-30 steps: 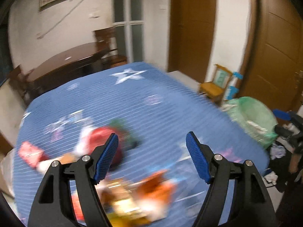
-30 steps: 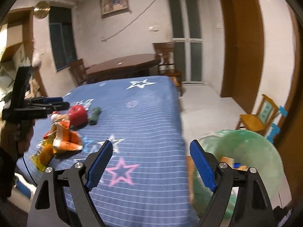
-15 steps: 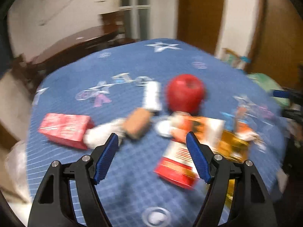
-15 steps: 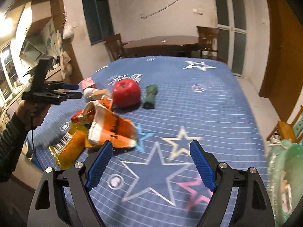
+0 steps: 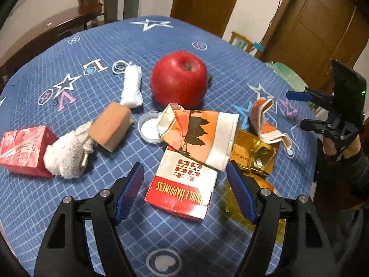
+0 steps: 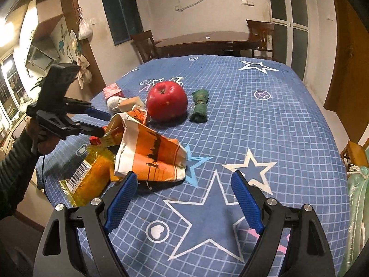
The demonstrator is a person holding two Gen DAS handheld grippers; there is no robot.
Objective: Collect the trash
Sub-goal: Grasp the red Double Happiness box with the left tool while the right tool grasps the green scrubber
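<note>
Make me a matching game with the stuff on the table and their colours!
Things:
1. apple
2. cloth roll
3. lid
4. sponge

Colours:
A. white
B. tan
C. red
D. green

Pairs: 1-C, 2-D, 3-A, 4-B

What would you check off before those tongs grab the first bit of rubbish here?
1. Left tongs open and empty: ok.
2. Right tongs open and empty: ok.
3. Red-and-white carton lies in line between the left tongs' pads, untouched: ok.
4. Carton free to lift: not ok, the orange-and-white bag overlaps its far end.
5. Red apple sits clear of the carton, behind the bag: ok.
6. Green bin bag within reach at the table's edge: cannot tell, only a sliver shows.
</note>
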